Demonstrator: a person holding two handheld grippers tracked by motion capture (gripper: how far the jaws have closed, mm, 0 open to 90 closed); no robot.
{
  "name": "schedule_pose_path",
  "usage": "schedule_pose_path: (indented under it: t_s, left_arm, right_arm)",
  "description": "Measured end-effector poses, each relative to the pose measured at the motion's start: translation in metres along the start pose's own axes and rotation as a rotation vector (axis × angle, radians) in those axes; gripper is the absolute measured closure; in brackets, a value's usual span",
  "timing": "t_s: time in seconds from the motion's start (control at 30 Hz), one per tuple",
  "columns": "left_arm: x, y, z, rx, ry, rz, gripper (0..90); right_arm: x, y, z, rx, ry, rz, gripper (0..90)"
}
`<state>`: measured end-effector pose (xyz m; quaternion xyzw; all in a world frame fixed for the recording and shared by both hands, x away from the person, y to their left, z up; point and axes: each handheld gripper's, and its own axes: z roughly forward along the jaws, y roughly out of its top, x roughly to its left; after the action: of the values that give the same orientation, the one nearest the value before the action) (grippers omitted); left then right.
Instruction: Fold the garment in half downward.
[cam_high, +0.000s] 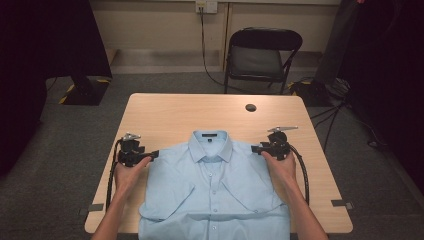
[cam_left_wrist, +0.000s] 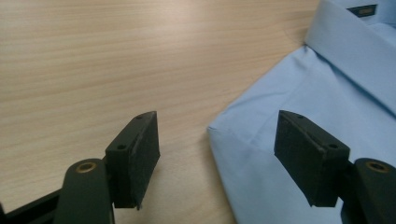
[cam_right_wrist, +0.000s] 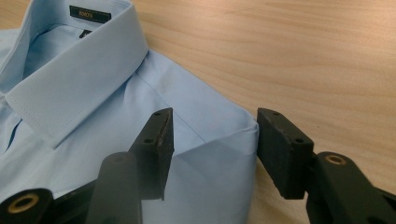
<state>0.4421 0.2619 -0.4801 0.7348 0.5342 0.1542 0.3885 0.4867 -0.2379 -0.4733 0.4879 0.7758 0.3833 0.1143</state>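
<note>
A light blue short-sleeved shirt (cam_high: 215, 185) lies face up on the wooden table (cam_high: 175, 110), buttoned, sleeves folded inward, collar toward the far side. My left gripper (cam_high: 154, 155) sits at its left shoulder corner. In the left gripper view the jaws of this gripper (cam_left_wrist: 217, 135) stand apart astride the folded shoulder corner of the shirt (cam_left_wrist: 327, 93), with the pads clear of the cloth. My right gripper (cam_high: 256, 149) is at the right shoulder. Its jaws (cam_right_wrist: 215, 128) straddle that corner of the shirt (cam_right_wrist: 93, 93) and do not press it.
A small dark round spot (cam_high: 251, 107) lies on the far part of the table. Behind the table stands a black folding chair (cam_high: 262, 55), with a cable (cam_high: 204, 40) hanging from the wall socket. Grey carpet surrounds the table.
</note>
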Motion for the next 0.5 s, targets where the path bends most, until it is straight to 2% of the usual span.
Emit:
schedule_pose_path:
  t_s: [0.07, 0.17, 0.23, 0.3, 0.37, 0.4, 0.47, 0.5]
  left_arm:
    - [-0.001, -0.003, 0.0, 0.016, -0.012, 0.003, 33.4]
    - [-0.003, -0.007, 0.001, 0.021, -0.006, 0.014, 32.2]
    - [-0.003, -0.009, 0.001, 0.029, -0.018, 0.014, 30.9]
    - [-0.004, -0.011, 0.001, 0.036, -0.007, 0.011, 31.3]
    - [-0.005, -0.012, 0.003, 0.052, -0.014, 0.02, 32.2]
    - [-0.005, -0.013, 0.003, 0.05, -0.007, 0.024, 32.8]
    - [-0.004, -0.012, 0.004, 0.039, -0.02, 0.006, 34.2]
    - [-0.005, -0.012, 0.005, 0.035, -0.011, 0.01, 35.4]
  right_arm:
    - [-0.001, -0.002, 0.001, 0.01, 0.0, 0.005, 48.2]
    - [-0.003, -0.005, 0.002, 0.013, 0.001, 0.015, 50.1]
    - [-0.003, -0.006, 0.002, 0.021, -0.001, 0.014, 49.9]
    - [-0.003, -0.007, 0.001, 0.021, 0.013, 0.02, 50.1]
    - [-0.002, -0.009, 0.0, 0.021, 0.023, 0.028, 50.0]
    - [0.0, -0.01, 0.0, 0.028, 0.011, 0.017, 50.8]
    - [0.001, -0.011, -0.001, 0.035, -0.001, 0.008, 52.7]
    - [0.002, -0.011, -0.001, 0.048, -0.028, -0.006, 54.4]
